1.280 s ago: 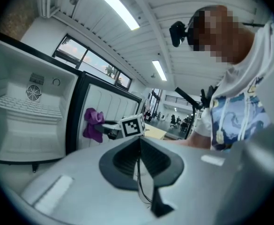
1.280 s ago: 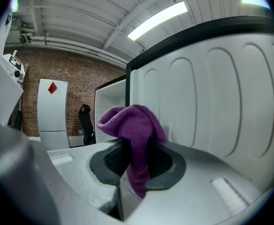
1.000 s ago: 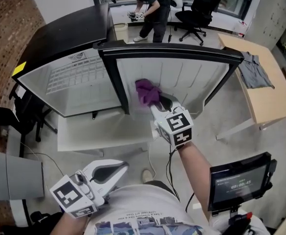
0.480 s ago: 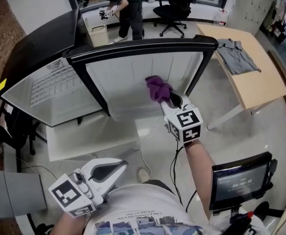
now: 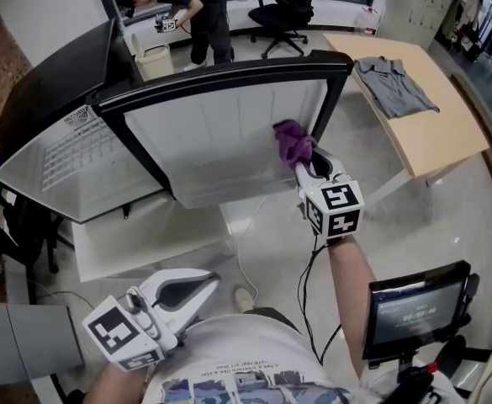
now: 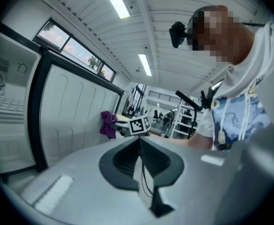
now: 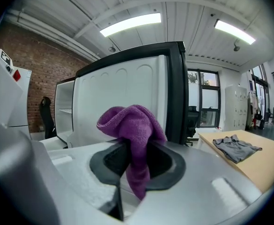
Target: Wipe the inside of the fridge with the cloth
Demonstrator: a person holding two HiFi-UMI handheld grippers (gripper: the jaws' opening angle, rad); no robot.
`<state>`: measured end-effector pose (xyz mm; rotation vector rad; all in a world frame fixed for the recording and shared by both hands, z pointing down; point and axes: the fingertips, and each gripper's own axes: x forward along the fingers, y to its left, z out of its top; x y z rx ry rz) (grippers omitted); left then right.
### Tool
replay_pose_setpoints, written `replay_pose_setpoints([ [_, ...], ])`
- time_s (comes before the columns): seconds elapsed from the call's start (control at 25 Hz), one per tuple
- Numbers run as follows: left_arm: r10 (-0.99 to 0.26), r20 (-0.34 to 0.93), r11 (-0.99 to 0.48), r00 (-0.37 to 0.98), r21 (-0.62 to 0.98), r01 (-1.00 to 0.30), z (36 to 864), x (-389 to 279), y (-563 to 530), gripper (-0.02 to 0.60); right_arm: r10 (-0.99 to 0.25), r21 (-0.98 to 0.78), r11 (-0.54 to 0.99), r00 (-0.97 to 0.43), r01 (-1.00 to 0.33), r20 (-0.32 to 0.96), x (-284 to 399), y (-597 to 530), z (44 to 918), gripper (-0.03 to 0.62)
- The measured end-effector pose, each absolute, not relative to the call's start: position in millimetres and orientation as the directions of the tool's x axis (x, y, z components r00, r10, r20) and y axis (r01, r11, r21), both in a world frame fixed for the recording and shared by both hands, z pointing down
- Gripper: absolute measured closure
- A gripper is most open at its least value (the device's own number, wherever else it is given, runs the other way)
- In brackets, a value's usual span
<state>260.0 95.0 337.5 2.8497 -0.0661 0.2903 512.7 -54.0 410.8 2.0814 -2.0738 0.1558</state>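
Note:
The purple cloth (image 5: 293,141) is bunched in my right gripper (image 5: 305,163), which is shut on it. The cloth rests against the white ribbed inner panel (image 5: 220,133) of the open fridge door, near its right black edge (image 5: 330,99). In the right gripper view the cloth (image 7: 133,125) hangs from the closed jaws in front of that panel (image 7: 122,97). My left gripper (image 5: 197,286) is held low by the person's body, shut with nothing in it. In the left gripper view the cloth (image 6: 108,124) shows far off against the door.
The fridge's open compartment (image 5: 60,154) lies left of the door's black frame. A wooden table (image 5: 414,108) with a grey shirt (image 5: 390,82) stands to the right. A person (image 5: 187,7) and an office chair (image 5: 292,2) are behind. A screen (image 5: 414,310) sits at lower right.
My right gripper has carried the cloth rightward across the door's inner panel, from near its left frame to its right edge. The left gripper has stayed put.

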Motion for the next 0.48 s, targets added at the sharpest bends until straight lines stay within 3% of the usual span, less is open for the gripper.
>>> replay_pose_setpoints([
  [0.2,-0.021,0.203,-0.961,0.979,0.266,-0.076,336,261,97,0.574,-0.978,0.065,0.04,-0.026,-0.997,0.206,502,-52,408,0.516],
  [0.48,-0.055,0.208,-0.957,0.977,0.269,-0.111,336,247,95,0.574,-0.959,0.083,0.236,-0.218,-0.968,0.183,419,-68,401,0.516],
])
